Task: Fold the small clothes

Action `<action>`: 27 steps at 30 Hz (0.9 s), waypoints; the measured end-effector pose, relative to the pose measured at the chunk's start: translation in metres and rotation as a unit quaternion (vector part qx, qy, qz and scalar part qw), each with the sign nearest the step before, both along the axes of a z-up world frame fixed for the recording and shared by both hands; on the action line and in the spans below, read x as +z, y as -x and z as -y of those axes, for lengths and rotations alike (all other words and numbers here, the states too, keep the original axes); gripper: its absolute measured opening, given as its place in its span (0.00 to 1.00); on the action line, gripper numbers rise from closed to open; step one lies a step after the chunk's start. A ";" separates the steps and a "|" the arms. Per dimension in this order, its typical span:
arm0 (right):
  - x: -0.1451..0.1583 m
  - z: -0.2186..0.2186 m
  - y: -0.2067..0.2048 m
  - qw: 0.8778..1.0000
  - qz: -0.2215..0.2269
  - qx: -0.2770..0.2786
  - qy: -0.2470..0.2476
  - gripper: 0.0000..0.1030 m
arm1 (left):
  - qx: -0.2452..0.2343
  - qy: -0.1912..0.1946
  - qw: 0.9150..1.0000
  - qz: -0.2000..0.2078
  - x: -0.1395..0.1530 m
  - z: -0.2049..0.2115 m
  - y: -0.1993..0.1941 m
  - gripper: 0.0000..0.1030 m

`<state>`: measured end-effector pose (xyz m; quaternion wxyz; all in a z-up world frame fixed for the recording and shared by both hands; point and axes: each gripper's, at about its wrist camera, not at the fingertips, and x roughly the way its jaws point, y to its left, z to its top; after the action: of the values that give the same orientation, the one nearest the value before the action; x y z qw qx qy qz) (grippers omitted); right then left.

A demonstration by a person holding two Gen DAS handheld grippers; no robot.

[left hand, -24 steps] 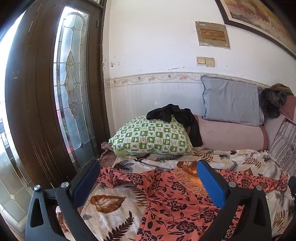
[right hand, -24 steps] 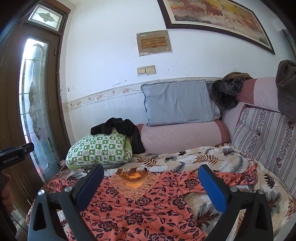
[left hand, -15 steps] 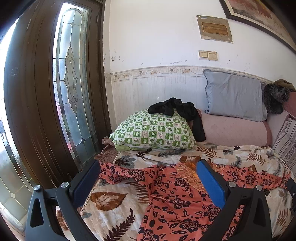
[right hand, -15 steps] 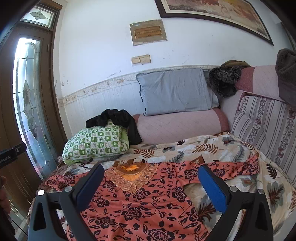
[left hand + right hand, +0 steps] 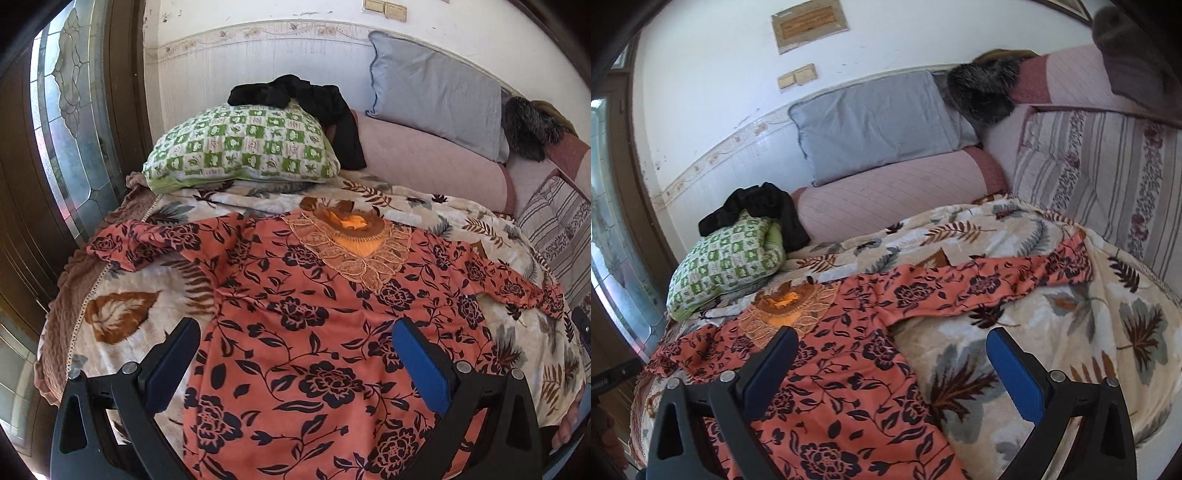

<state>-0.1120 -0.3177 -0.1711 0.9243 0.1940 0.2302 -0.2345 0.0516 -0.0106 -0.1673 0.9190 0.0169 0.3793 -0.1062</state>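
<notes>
Daylight is coming in through the leaded glass door panel [image 5: 70,122] at the left, lighting both views brightly and evenly. The white wall [image 5: 713,88] is looking slightly washed out. Fisheye distortion is bending straight lines, dark vignetting is ringing the corners, and focus is staying sharp, with shadows soft.

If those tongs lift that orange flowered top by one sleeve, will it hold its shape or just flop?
Probably flop: the orange flowered top lies flat and follows the blanket beneath it. Its sleeve is already wrinkled and creased, which suggests thin, light cloth. Pushed, it would likely bunch rather than slide whole.
</notes>
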 end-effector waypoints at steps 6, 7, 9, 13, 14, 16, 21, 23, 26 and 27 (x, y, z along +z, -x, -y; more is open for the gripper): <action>-0.017 0.029 0.014 0.999 -0.002 -0.037 -0.015 1.00 | -0.002 0.006 1.000 0.018 0.002 0.009 0.003 1.00; -0.018 0.031 0.013 0.999 -0.004 -0.040 -0.012 1.00 | -0.002 0.008 1.000 0.021 0.001 0.011 0.001 1.00; -0.020 0.034 0.011 0.999 -0.008 -0.039 -0.012 1.00 | -0.008 0.013 1.000 0.020 -0.004 0.018 -0.004 1.00; -0.027 0.042 0.000 0.999 -0.012 -0.040 -0.026 1.00 | -0.018 0.030 0.999 0.009 -0.017 0.032 -0.020 1.00; -0.030 0.046 -0.004 0.999 -0.012 -0.040 -0.030 1.00 | -0.017 0.032 0.999 0.009 -0.019 0.035 -0.025 1.00; -0.034 0.059 -0.010 0.998 -0.009 -0.045 -0.040 1.00 | -0.021 0.038 0.999 0.022 -0.022 0.041 -0.036 1.00; -0.056 0.128 -0.015 0.987 0.028 -0.090 -0.129 1.00 | -0.029 -0.019 0.998 0.058 -0.038 0.056 -0.073 1.00; -0.071 0.163 -0.018 0.975 0.039 -0.127 -0.179 1.00 | -0.037 -0.074 0.995 0.055 -0.054 0.061 -0.084 1.00; -0.092 0.215 -0.023 0.952 0.067 -0.163 -0.252 1.00 | -0.045 -0.133 0.989 0.052 -0.084 0.063 -0.093 1.00; -0.098 0.229 -0.025 0.944 0.079 -0.173 -0.270 0.99 | -0.052 -0.139 0.988 0.045 -0.091 0.062 -0.096 1.00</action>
<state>-0.0871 -0.5467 -0.2690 0.7979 0.4908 0.1741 -0.3038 0.1478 -0.0727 -0.2583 0.9169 0.1689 0.3476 -0.0995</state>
